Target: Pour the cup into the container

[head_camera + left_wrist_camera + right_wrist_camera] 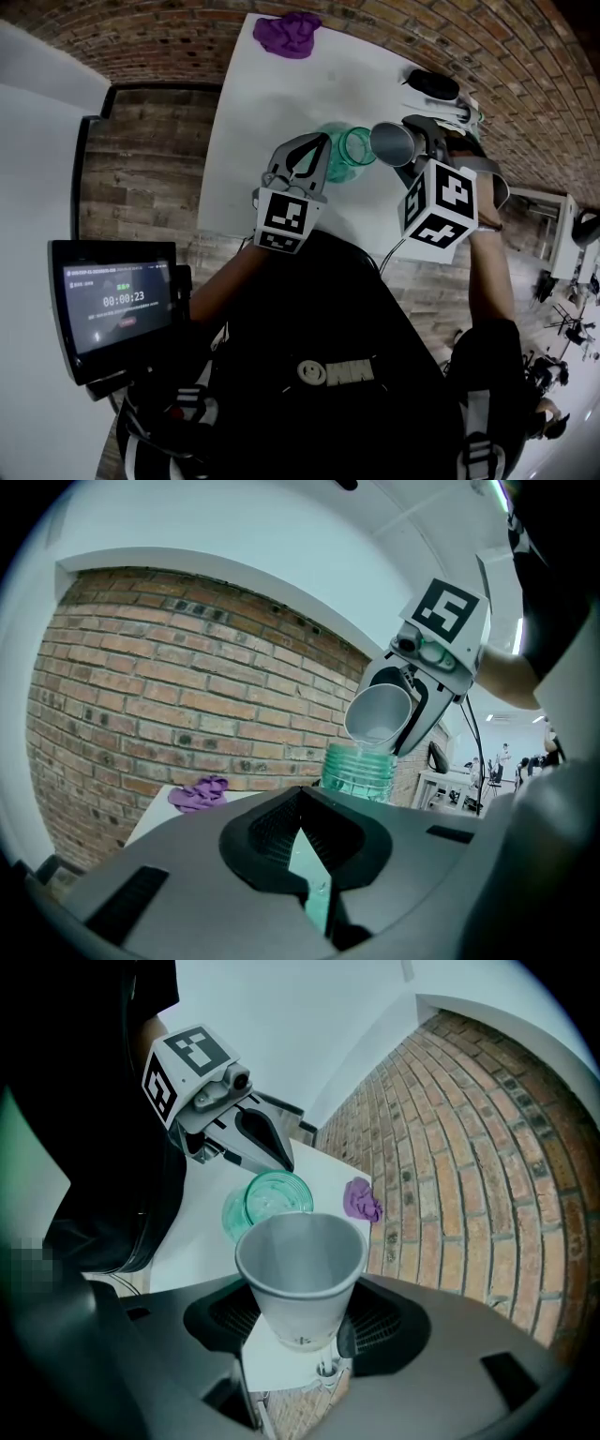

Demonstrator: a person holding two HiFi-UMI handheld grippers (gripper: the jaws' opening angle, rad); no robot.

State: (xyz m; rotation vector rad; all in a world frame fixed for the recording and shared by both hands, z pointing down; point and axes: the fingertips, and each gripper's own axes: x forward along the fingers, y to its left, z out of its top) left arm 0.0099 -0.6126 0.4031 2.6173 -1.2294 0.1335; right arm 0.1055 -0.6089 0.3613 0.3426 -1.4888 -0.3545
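1. White table.
2. Left gripper: jaws nearly closed, pinching the wall of the container.
3. Right gripper: jaws clasp the cup.
4. Container: ribbed, see-through teal, mid-table.
5. Cup: plain grey, at the container's 3 o'clock, tipped over its mouth.

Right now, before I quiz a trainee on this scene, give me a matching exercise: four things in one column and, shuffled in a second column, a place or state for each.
Things:
1. cup
2. container
3. purple cloth
4. screen

Places or states:
A. at the far end of the table, by the brick wall
B. tilted between the jaws of the right gripper
C. off the table, at the head view's lower left
D. standing on the table, just under the cup's lip

Pairs: 1-B, 2-D, 3-A, 4-C
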